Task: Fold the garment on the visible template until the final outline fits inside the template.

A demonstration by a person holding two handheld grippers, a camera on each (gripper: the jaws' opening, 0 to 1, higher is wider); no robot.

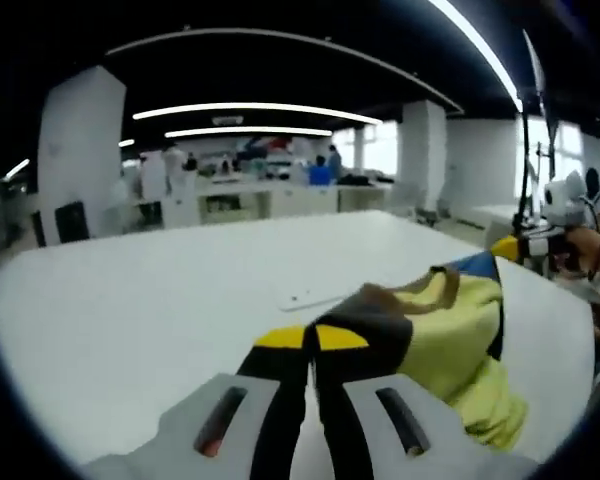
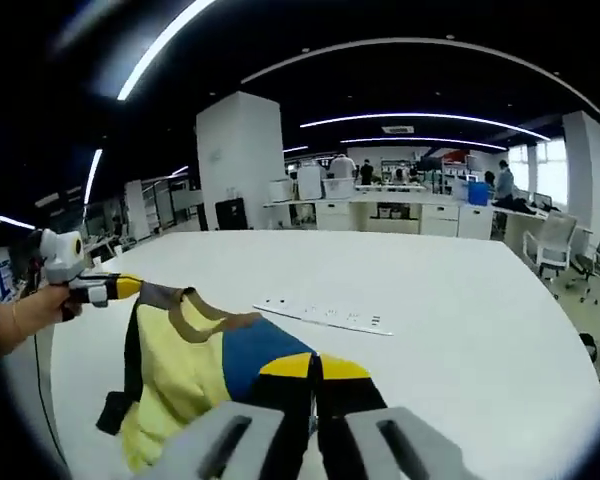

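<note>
Left gripper view looks out over the white desk [image 1: 130,320], which runs ahead of both tools to a far office of counters and pillars. Next in size is the garment [image 1: 450,330], yellow with brown trim and a blue patch. It hangs off the desk between the two tools, up and to the right of the left tool [image 1: 311,345] and to the left of the right tool [image 2: 314,372]. Each tool has its jaws closed together on an edge of the garment; the right tool [image 1: 535,243] shows across in the left gripper view, and the left tool [image 2: 120,288] shows across in the right gripper view, a hand behind it.

The step looks like the lift and spread before any fold. The next move likely calls for lowering the garment flat onto the desk, both tools keeping it taut. No clear template outline can be made out; a thin white strip [image 2: 325,316] with small marks lies just ahead of the right tool and could be part of it. Nothing stands in the way.
</note>
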